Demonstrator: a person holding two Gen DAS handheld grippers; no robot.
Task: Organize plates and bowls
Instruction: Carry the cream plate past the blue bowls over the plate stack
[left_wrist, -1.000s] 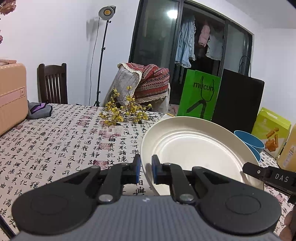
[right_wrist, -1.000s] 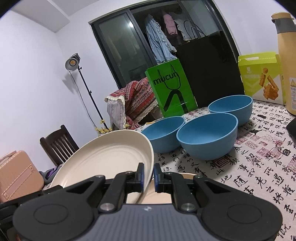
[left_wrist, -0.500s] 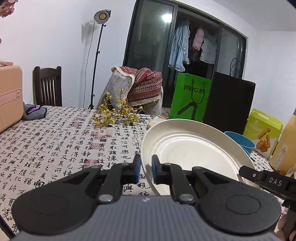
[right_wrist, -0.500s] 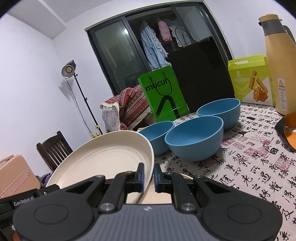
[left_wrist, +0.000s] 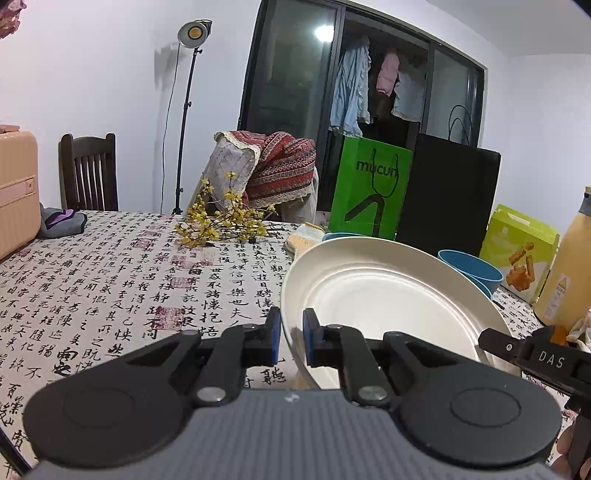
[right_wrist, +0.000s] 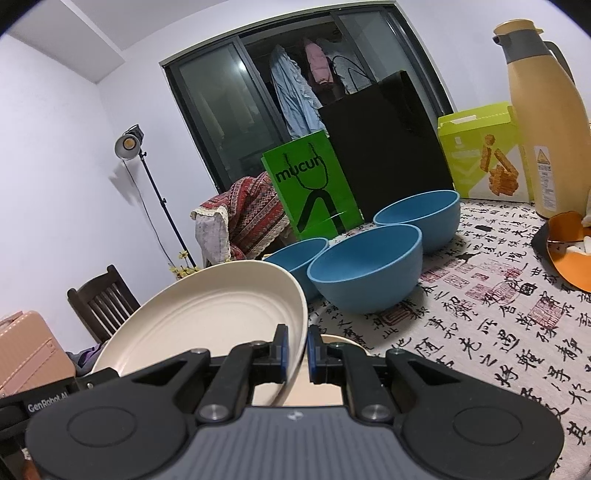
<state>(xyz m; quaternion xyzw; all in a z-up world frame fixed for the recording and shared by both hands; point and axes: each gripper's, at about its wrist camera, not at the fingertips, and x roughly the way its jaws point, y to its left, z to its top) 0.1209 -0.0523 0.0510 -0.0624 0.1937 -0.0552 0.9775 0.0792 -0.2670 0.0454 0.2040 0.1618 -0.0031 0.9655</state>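
A cream plate (left_wrist: 388, 299) is held tilted above the table between both grippers. My left gripper (left_wrist: 291, 334) is shut on its left rim. My right gripper (right_wrist: 296, 345) is shut on the opposite rim of the same plate (right_wrist: 207, 314). Just below the right fingers the edge of a second cream plate (right_wrist: 343, 341) shows on the table. Three blue bowls stand close together beyond it: a near one (right_wrist: 365, 269), one behind it on the left (right_wrist: 299, 254) and one further back on the right (right_wrist: 421, 218). One blue bowl (left_wrist: 469, 262) peeks over the plate in the left wrist view.
A tall yellow thermos (right_wrist: 543, 122) and an orange dish (right_wrist: 569, 254) stand at the right. A green bag (right_wrist: 314, 184), a black bag (right_wrist: 384, 144) and a snack box (right_wrist: 484, 155) line the far edge. Yellow flowers (left_wrist: 221, 221) and a pink suitcase (left_wrist: 14, 192) are to the left.
Both grippers have carried the plate to the right and a little lower. The bowls now look nearer, and the thermos and orange dish have come into view.
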